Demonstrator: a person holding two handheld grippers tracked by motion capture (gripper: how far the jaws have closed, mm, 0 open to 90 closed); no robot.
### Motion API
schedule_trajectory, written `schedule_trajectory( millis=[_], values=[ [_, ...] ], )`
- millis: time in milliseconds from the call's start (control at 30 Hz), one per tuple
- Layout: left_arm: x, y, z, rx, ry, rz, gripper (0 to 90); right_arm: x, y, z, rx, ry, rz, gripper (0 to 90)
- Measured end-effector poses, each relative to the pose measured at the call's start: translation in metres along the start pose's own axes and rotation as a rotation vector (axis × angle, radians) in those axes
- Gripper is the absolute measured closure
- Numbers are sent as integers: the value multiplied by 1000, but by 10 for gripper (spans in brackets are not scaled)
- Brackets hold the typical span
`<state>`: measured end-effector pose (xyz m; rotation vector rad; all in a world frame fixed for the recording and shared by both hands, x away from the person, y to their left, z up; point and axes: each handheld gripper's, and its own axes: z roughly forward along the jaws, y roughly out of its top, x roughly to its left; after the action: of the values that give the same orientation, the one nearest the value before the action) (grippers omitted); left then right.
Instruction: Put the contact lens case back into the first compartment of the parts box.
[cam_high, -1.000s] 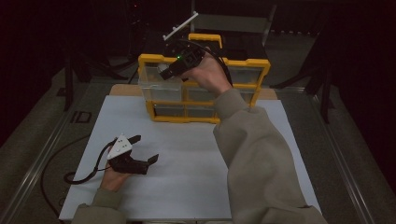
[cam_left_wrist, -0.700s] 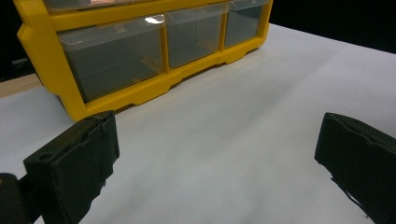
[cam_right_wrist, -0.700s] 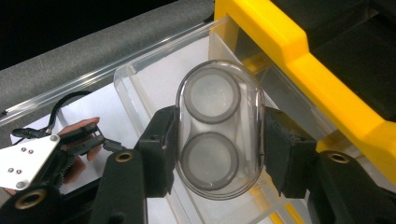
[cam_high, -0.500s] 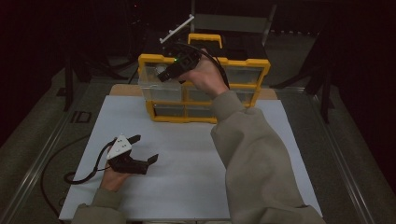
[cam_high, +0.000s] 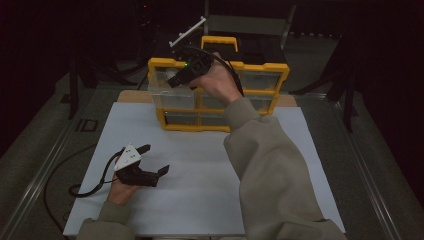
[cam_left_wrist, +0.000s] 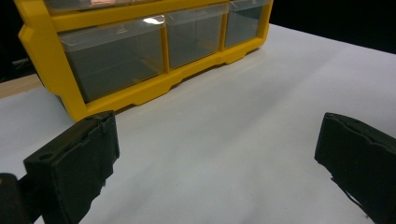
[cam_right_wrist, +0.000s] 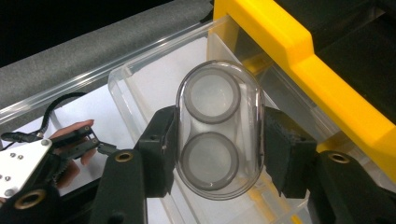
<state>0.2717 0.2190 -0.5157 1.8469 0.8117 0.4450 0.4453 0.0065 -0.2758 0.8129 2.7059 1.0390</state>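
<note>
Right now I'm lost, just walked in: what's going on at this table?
A person works with two handheld grippers. The right gripper is shut on a clear capsule-shaped case with two round grey-rimmed inserts, held over a pulled-out clear drawer of the yellow organiser. The left gripper is open, low over the white table sheet, holding nothing.

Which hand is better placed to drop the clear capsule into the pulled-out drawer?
Right. The right tongs already grip the clear capsule over the open drawer. The left tongs sit open above the white sheet.
</note>
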Motion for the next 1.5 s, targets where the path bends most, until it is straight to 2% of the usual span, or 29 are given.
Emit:
schedule_trajectory(
  millis=[467,533,600,667,900,1500],
  values=[
    [0,0,0,0,-1,-1,7,-3,-2,2,9,-12,4,482],
    [0,0,0,1,-1,-1,7,-5,-2,2,-2,1,19,430],
    [0,0,0,1,-1,-1,7,-7,-2,1,-9,12,36,340],
    [0,0,0,0,0,-1,7,-7,-3,-1,-20,-20,30,244],
    [0,0,1,0,-1,-1,7,-10,-4,-7,-36,-40,44,139],
    [0,0,0,-2,2,0,7,-18,-13,-14,-51,-51,59,108]
  ],
)
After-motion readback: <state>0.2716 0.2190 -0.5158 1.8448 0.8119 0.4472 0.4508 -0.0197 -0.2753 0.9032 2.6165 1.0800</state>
